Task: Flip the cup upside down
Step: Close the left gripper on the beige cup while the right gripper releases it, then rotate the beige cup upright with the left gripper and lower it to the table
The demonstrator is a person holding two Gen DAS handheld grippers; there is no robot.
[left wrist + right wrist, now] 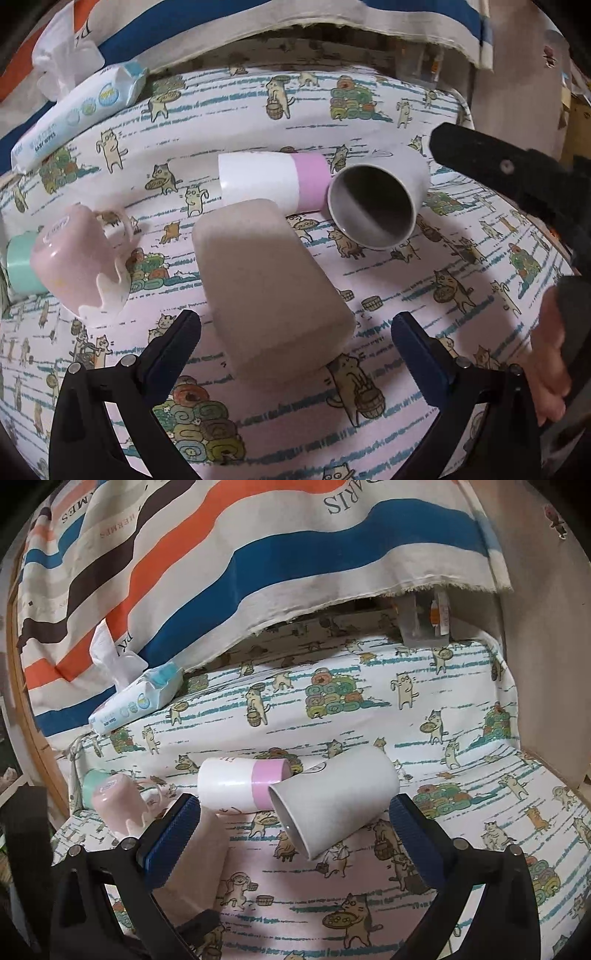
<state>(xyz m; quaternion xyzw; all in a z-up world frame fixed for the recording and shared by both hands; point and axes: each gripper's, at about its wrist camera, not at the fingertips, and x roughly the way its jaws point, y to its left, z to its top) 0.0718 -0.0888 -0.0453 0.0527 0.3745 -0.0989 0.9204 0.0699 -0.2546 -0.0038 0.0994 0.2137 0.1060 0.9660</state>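
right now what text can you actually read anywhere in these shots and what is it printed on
"BABY WIPES": on the wipes pack.
"HERMES": on the striped cloth, printed upside down.
"ARIS": on the same cloth near its top edge, upside down and cut off.
"PA": cloth beside the tissue, partly hidden.
Smaller print on the wipes pack, the pink mug's base stamp and lettering on the white and pink cup: too blurred to read.

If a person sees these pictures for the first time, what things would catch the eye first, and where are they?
First the grey cup lying on its side mid-table, its mouth facing the left wrist camera, beside a white and pink cup, also toppled. Nearer lies a beige block between the open left gripper. At the left, a pink mug stands upside down on the cat-print cloth.
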